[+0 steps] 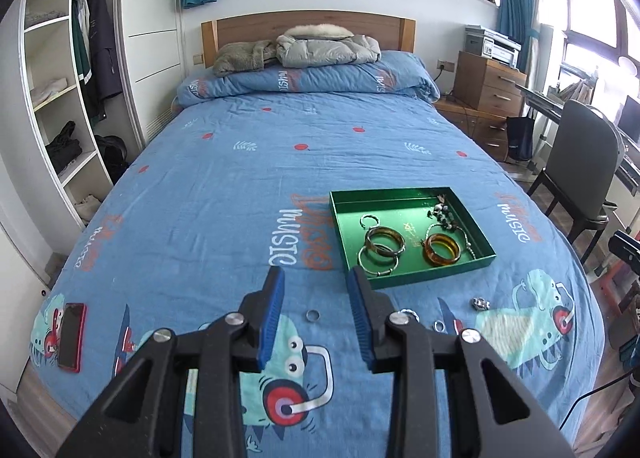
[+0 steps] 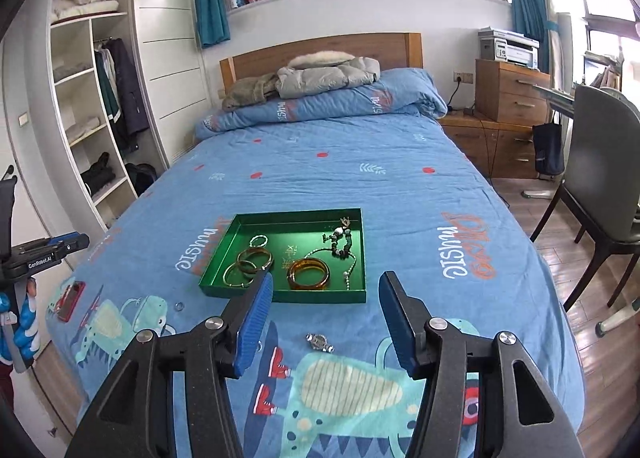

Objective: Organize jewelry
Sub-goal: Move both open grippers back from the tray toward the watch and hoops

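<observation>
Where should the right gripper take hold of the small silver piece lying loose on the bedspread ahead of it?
Come straight down on the small silver piece with the open right gripper. It lies flat on the soft bedspread, so pinch across its narrow width, pressing slightly into the fabric.

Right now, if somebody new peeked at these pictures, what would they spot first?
Probably the bright green tray sitting on the blue cartoon bedspread, with an amber bangle and gold bangles shining inside it. Then the small silver ring lying loose on the bed, just ahead of the open left hand-held gripper.
</observation>
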A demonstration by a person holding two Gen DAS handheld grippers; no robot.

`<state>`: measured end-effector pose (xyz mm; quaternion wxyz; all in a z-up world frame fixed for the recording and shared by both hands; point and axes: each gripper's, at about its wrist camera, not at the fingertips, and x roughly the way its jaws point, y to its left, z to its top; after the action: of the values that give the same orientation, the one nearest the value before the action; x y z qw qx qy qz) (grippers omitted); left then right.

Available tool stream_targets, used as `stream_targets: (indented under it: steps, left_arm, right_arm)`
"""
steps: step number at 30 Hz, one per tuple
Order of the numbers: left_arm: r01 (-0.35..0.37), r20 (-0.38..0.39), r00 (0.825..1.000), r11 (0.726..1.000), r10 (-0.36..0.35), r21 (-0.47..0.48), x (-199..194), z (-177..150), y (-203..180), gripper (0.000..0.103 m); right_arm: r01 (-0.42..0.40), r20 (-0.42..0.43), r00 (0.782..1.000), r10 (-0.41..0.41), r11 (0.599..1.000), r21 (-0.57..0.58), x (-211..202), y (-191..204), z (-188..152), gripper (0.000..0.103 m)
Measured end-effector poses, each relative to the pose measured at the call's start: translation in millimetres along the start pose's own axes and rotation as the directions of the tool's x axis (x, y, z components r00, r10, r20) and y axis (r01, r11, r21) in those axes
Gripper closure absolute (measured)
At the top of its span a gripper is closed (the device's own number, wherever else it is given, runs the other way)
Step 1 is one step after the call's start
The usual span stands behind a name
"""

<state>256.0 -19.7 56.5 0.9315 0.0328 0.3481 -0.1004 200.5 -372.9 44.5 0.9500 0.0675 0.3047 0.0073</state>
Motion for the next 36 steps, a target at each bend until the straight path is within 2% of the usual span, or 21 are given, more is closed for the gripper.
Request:
stream_targets:
  steps: [4,8,16,20,26,36]
  left_arm:
    - [0.011,0.012,1.000,1.000,-0.010,-0.006,-23.0,-18.6,-1.9,0.072]
    - [0.016,0.034,0.999,1.000,-0.016,-0.001,-36.3,-31.0,-6.6,0.072]
    - [0.060,0.035,0.998,0.998,-0.060,0.010,-27.1,-53.5,-32.9,0.072]
    - [0.102,0.003,0.995,0.995,-0.102,0.001,-5.4,-65.9,-48.8,0.072]
    - [0.122,-0.074,0.990,0.992,-0.122,0.000,41.1,-81.7,-65.7,0.072]
    - [0.157,-0.214,0.965,0.988,-0.153,0.002,132.0,-92.7,-81.7,0.072]
  right_arm:
    - [0.010,0.010,1.000,-0.010,1.000,-0.022,-26.8,7.1,-13.9,0.049]
    - [0.013,0.017,1.000,-0.012,0.999,-0.042,-41.5,11.4,-24.4,0.058]
    - [-0.016,0.004,1.000,0.016,0.999,-0.042,-34.4,3.5,-45.5,0.066]
    - [-0.036,-0.022,0.999,0.035,0.997,-0.061,-19.0,-2.4,-55.5,0.073]
    - [-0.078,-0.060,0.996,0.073,0.993,-0.086,10.9,-13.3,-65.9,0.075]
    - [-0.149,-0.176,0.976,0.130,0.984,-0.098,93.9,-24.8,-91.2,0.076]
